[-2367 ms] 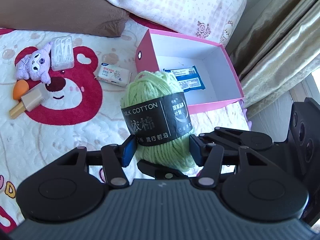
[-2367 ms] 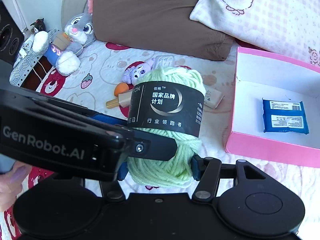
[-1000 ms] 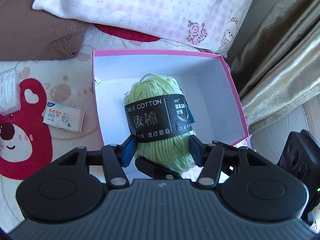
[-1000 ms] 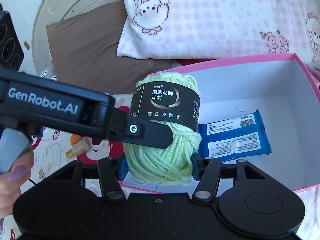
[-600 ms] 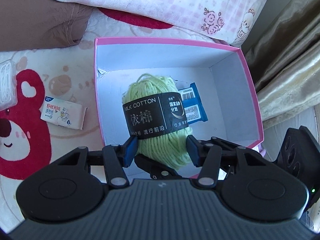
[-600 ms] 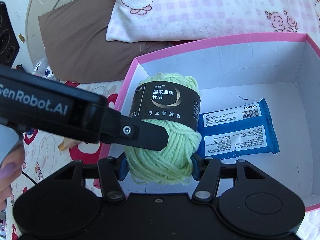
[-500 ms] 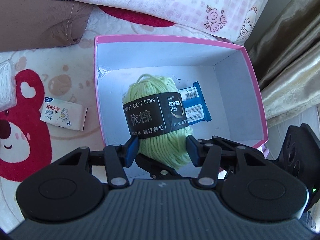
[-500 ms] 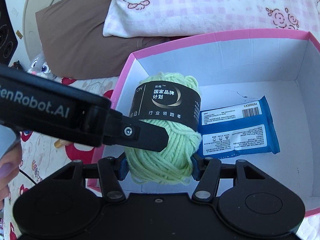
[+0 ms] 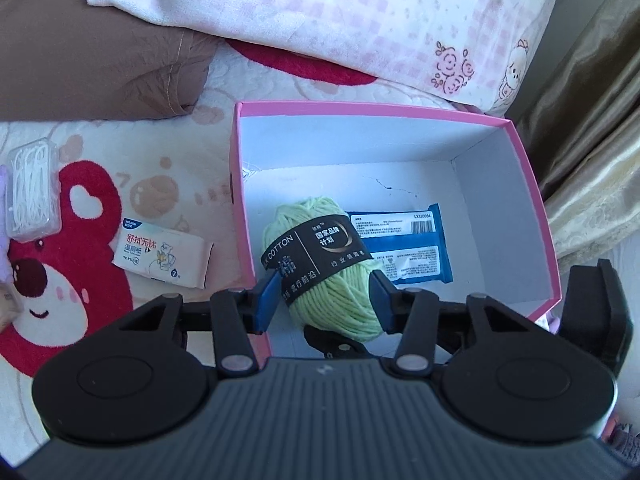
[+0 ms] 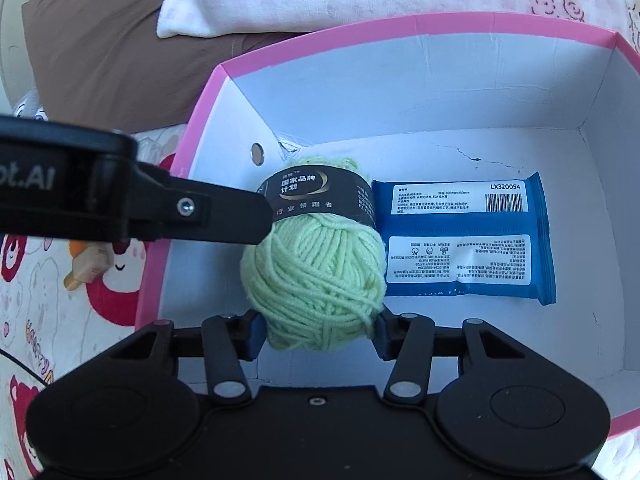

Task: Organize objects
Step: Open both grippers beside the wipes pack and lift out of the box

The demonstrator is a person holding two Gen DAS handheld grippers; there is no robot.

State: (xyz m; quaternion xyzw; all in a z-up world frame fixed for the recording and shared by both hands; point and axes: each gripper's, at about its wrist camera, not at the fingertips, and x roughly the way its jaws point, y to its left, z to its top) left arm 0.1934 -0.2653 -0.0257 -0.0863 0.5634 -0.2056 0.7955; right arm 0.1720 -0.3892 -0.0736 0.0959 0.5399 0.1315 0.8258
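A light-green yarn ball (image 9: 332,280) with a black label sits low inside the pink box (image 9: 360,110), tilted, beside a blue wipes pack (image 9: 408,248). My left gripper (image 9: 324,300) has its blue pads against both sides of the ball, and its jaws are closing. In the right wrist view the yarn ball (image 10: 320,272) fills the right gripper (image 10: 316,336), whose jaws are also closing on its near end. The left gripper's finger (image 10: 200,216) touches the label from the left. The blue pack (image 10: 460,240) lies flat on the floor of the box (image 10: 400,26).
On the bear-print bedspread left of the box lie a white tissue pack (image 9: 162,258) and a clear box of floss picks (image 9: 32,196). A brown pillow (image 9: 80,40) and a pink checked pillow (image 9: 360,20) lie behind. Curtains (image 9: 592,120) hang at the right.
Both grippers have sunk with the yarn ball from above the box down into it. The ball has tipped over, its label turned, and both pairs of jaws stand narrower.
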